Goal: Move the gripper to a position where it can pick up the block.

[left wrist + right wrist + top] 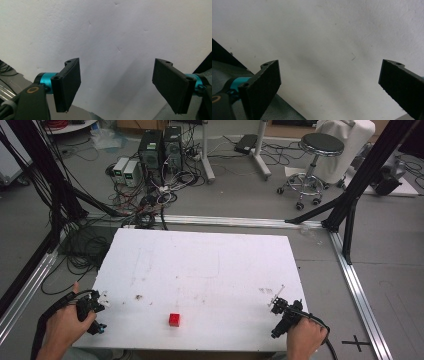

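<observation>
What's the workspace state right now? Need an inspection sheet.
Surface: white board, scuffed, a few dark marks.
Job's things: red cube near the front edge, untouched, between the two grippers.
Clutter: nothing seen on the board.
Grippers: left hand-held gripper at the front left corner, jaws open, empty; right hand-held gripper at the front right, jaws open, empty.
Cables: tangled bundle on the floor behind the board.
Surroundings: computer towers, stool, black frame posts.

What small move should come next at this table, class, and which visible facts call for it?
Probably one gripper should move in toward the red block. It sits alone near the front edge of the white table, roughly midway between the left gripper and the right gripper. Both are open and hold nothing; either could reach it, neither clearly closer.
</observation>
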`<state>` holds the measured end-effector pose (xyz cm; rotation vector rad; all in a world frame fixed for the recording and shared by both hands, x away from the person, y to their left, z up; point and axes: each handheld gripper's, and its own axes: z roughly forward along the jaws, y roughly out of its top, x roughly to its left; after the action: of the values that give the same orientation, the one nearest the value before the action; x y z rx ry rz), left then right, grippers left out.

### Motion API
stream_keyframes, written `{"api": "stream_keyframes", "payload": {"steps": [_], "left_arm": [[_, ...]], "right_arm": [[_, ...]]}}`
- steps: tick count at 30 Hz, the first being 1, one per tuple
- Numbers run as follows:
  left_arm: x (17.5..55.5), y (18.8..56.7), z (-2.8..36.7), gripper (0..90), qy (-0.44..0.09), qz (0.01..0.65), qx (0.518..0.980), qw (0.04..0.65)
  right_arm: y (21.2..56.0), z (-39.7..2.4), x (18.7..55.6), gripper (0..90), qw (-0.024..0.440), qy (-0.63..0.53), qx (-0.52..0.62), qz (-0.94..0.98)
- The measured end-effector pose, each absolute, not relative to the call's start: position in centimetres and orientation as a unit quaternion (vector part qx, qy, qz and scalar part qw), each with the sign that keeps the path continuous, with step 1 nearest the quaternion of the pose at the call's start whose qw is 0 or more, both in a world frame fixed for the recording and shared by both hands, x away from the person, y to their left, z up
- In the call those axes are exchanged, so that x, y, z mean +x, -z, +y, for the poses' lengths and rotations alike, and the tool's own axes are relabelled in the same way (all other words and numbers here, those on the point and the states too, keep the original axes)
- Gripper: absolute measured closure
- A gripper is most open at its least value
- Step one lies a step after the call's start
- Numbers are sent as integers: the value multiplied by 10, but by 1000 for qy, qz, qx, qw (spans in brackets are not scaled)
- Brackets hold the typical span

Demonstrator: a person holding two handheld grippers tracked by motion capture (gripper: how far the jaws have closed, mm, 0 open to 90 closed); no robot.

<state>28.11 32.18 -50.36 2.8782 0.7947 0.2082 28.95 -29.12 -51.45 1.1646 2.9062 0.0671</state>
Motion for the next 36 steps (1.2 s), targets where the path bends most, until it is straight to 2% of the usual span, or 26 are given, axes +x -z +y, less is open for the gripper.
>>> {"api": "stream_keyframes", "payload": {"steps": [36], "left_arm": [[279,502,315,232,-73,259,961,72]], "right_arm": [[515,-288,288,33,2,-29,369,929]]}}
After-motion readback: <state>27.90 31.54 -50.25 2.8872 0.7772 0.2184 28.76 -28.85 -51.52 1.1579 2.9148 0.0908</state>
